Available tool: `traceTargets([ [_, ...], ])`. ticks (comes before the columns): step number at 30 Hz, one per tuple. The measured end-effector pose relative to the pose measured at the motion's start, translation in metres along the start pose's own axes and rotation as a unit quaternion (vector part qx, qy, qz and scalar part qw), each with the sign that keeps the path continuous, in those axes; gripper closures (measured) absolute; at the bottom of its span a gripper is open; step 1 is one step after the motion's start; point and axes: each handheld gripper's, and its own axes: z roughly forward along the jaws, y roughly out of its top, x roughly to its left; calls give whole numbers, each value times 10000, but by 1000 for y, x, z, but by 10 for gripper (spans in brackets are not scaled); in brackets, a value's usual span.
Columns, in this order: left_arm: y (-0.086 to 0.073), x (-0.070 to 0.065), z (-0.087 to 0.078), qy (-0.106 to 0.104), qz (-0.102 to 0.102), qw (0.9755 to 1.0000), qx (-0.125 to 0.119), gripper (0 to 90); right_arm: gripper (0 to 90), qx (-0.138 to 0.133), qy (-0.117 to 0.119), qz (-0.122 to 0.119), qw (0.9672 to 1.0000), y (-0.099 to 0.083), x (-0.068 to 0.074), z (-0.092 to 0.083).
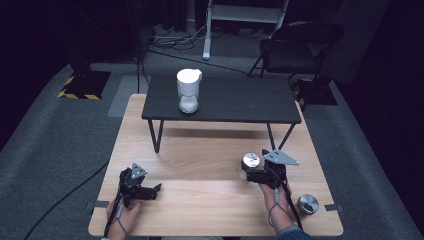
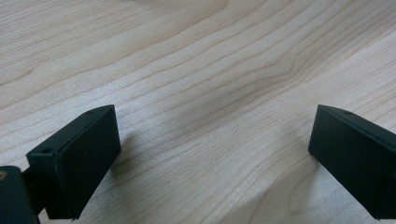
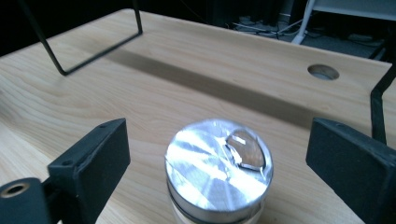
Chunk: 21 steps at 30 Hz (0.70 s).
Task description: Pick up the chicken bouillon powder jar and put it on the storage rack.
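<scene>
our right tongs (image 3: 217,154) gape around the jar (image 3: 218,170) near the table's (image 1: 200,200) right edge; we'd close squarely below its lid; left tongs (image 2: 212,154) released, empty

The lower part of the silver-lidded jar (image 3: 218,172) was cut off by the bottom edge of the right gripper view. The contents of the white container (image 1: 188,90) on the black shelf (image 1: 240,102) could not be made out. Both forearms were cropped at the high view's bottom edge.
</scene>
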Motion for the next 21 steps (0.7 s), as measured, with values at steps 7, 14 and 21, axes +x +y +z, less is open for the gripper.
traceTargets([
  [7, 0, 0, 0, -1, -2, 10000, 0, 22, 115, 163, 0, 33, 9999, -12, -3, 13],
  [14, 0, 0, 0, 0, 12, 10000, 0, 22, 190, 434, 1, -21, 9991, -18, -3, 28],
  [21, 0, 0, 0, 0, 3, 10000, 1, 21, 297, 481, 122, 35, 9988, -23, -7, 33],
])
